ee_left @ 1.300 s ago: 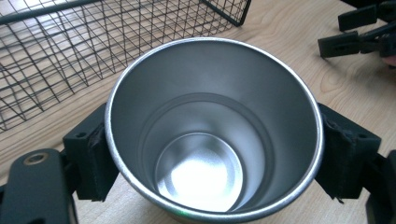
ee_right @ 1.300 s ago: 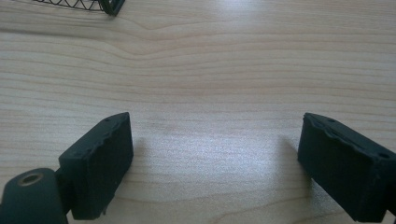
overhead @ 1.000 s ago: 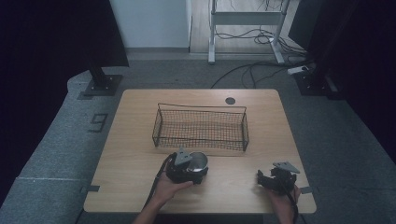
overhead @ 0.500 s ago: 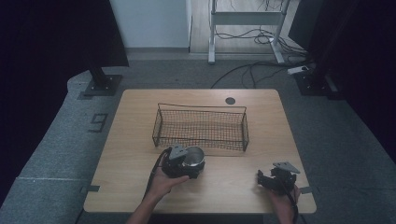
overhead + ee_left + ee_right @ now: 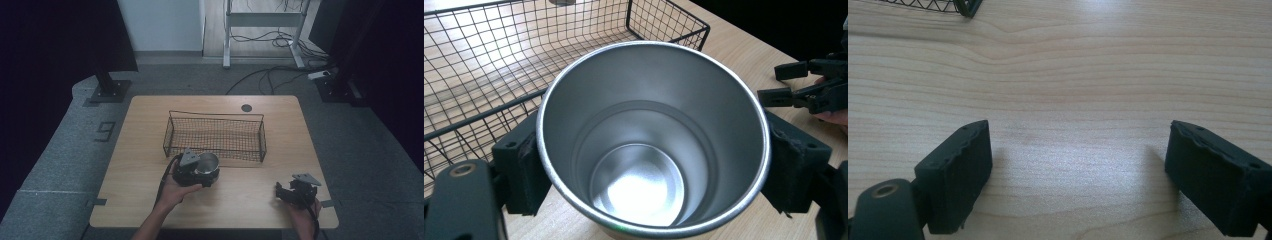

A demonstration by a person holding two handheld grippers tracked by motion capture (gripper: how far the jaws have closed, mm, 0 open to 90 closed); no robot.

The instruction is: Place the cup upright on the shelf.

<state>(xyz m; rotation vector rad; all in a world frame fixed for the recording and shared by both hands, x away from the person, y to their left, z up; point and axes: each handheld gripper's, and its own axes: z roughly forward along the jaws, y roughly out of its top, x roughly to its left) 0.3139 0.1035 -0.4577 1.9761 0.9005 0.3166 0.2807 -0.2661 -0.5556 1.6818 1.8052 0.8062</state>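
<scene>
A shiny steel cup (image 5: 208,161) stands upright with its mouth open, just in front of the wire basket (image 5: 215,113). My left gripper (image 5: 204,170) is shut on the steel cup (image 5: 649,150), one black pad (image 5: 526,170) pressing on each side of its wall. The cup is empty inside. My right gripper (image 5: 281,192) rests low over the table near the front right and is open. Bare wood lies between its fingers (image 5: 1078,170). In the left gripper view the right gripper (image 5: 809,85) appears at the far right, held by a hand.
The black wire basket (image 5: 484,115) is empty and sits mid-table; its corner (image 5: 965,7) shows at the top of the right gripper view. A round cable hole (image 5: 246,107) lies behind it. The wooden table (image 5: 250,200) has bare room along the front.
My left gripper has carried the cup a little away from the person and to the left, closer to the basket's front side. The right gripper has stayed where it was.
</scene>
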